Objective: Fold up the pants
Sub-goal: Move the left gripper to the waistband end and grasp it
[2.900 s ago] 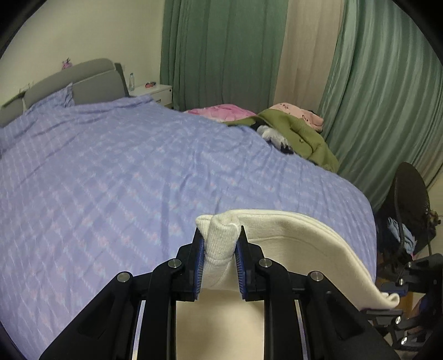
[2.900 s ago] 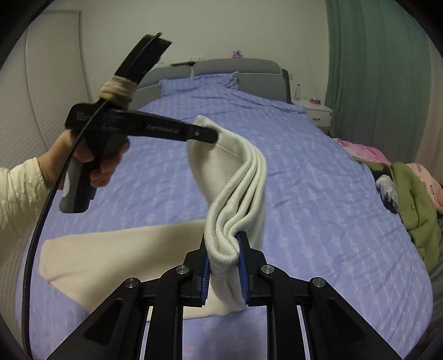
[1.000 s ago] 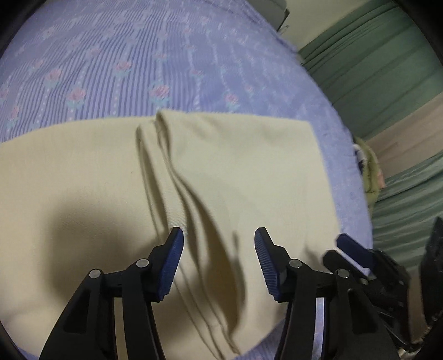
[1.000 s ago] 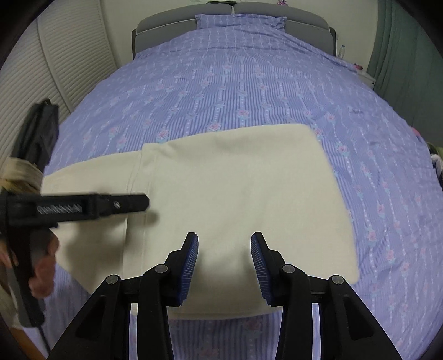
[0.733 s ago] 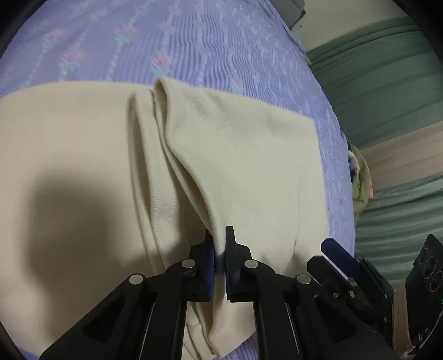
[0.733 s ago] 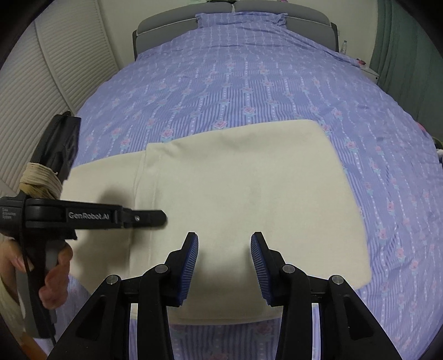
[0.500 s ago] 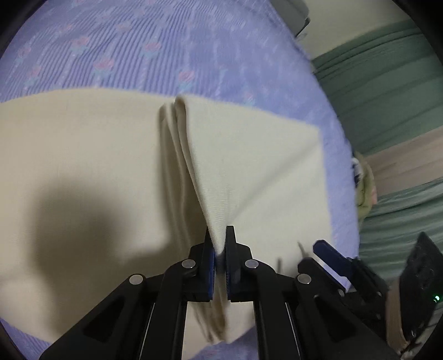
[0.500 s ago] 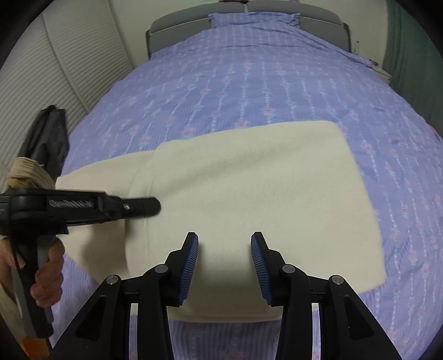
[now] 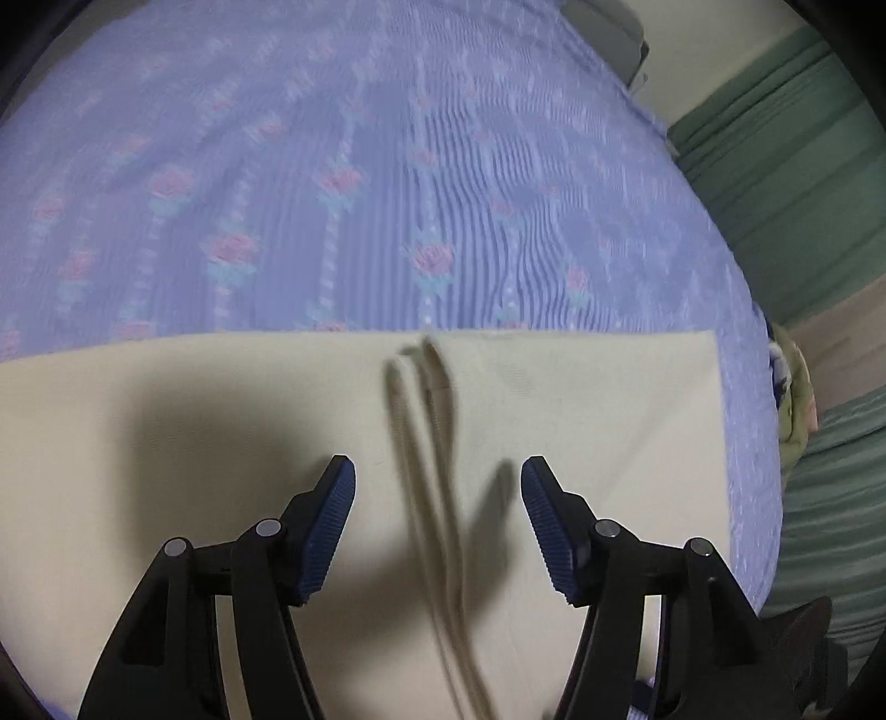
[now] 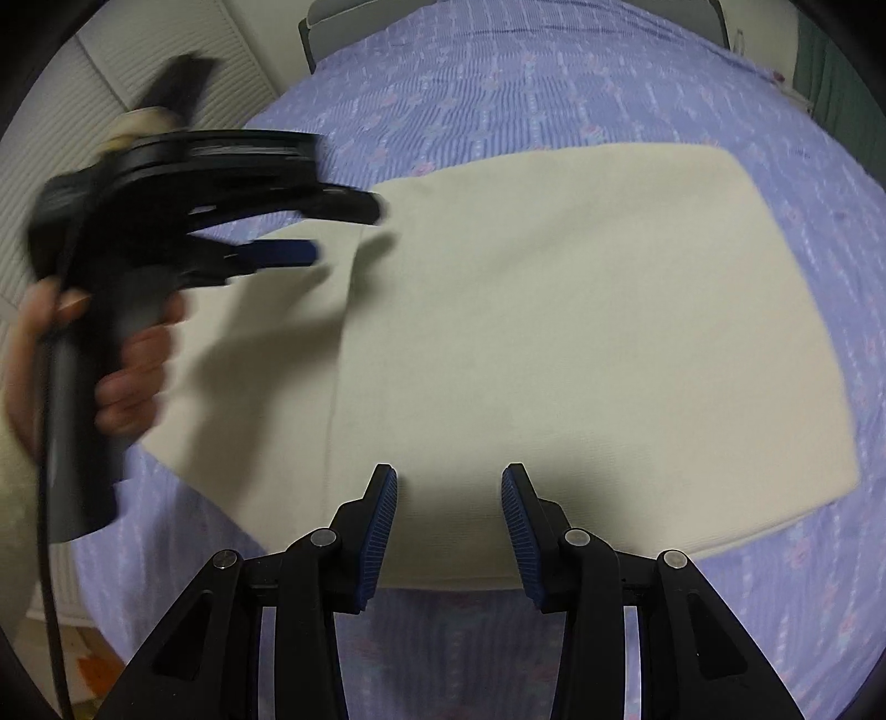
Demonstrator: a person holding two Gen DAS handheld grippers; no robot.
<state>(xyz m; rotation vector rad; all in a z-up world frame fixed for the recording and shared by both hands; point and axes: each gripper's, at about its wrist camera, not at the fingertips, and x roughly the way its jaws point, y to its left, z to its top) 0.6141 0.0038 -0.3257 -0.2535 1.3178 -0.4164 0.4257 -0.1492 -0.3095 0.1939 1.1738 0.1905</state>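
Surface, left wrist view: bedspread (image 9: 387,166), purple with pink flower print and pale stripes, fills the upper field; blurred.
Backdrop: green curtain (image 9: 803,166) at right; clothing pile (image 9: 794,387), olive and pink, just past the bed's right edge.
Pants (image 9: 581,415): cream, lying flat on the bedspread across the lower half of the view; far edge runs straight from left to right.
Fold edges: layered cloth edges run from the far edge towards the camera, between the two fingers.
Left gripper (image 9: 437,487): jaws spread wide, nothing between them but the cloth lying below; blue ribbed pads (image 9: 326,526) face inward; its shadow falls on the cloth.

Surface, right wrist view: same bedspread (image 10: 554,83); grey headboard (image 10: 498,8) at top; white slatted panel (image 10: 166,50) at upper left.
Pants (image 10: 554,332): folded into a broad cream rectangle in the centre; a single lower layer extends out to the left beneath it.
Left gripper (image 10: 343,232): at upper left, blurred, jaws apart, tips over the upper left corner of the folded part; whether they touch the cloth cannot be told.
Hand (image 10: 127,365): wrapped round the left gripper's dark handle.
Cable (image 10: 47,554): black, hanging down the left edge.
Right gripper (image 10: 448,498): jaws parted, empty, above the near edge of the pants.
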